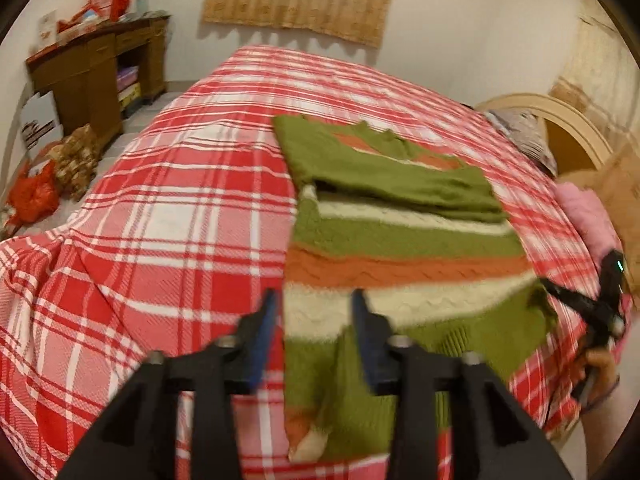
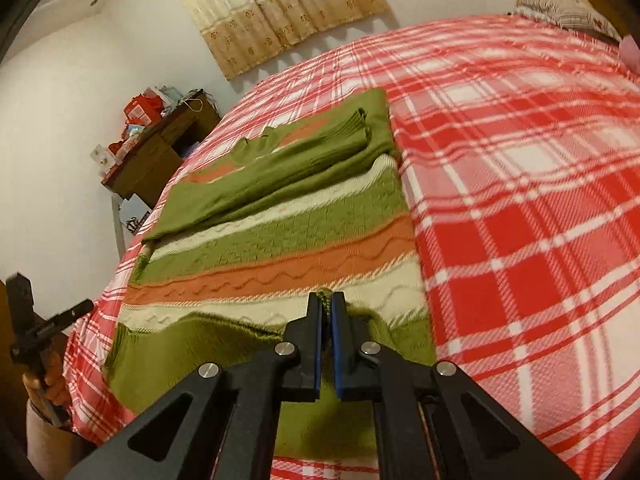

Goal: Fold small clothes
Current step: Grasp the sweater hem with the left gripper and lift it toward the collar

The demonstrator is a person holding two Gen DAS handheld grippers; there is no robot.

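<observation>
While angled down over sweater (image 1: 400,236): left gripper (image 1: 316,300) parted, empty; right gripper (image 2: 329,300) pinching hem; plaid bedspread (image 1: 160,220) beneath.

Sweater (image 1: 400,236) fuzzy cable-knit wool; bedspread (image 1: 180,220) woven matt cloth; desk (image 1: 100,68) wood.

No legible txt, labels or nos. anywhere

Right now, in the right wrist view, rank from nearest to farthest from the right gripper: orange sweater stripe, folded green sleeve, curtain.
1. Orange stripe, just ahead of the right gripper.
2. Folded green sleeve, farther up the sweater.
3. Curtain, on the far wall.
</observation>
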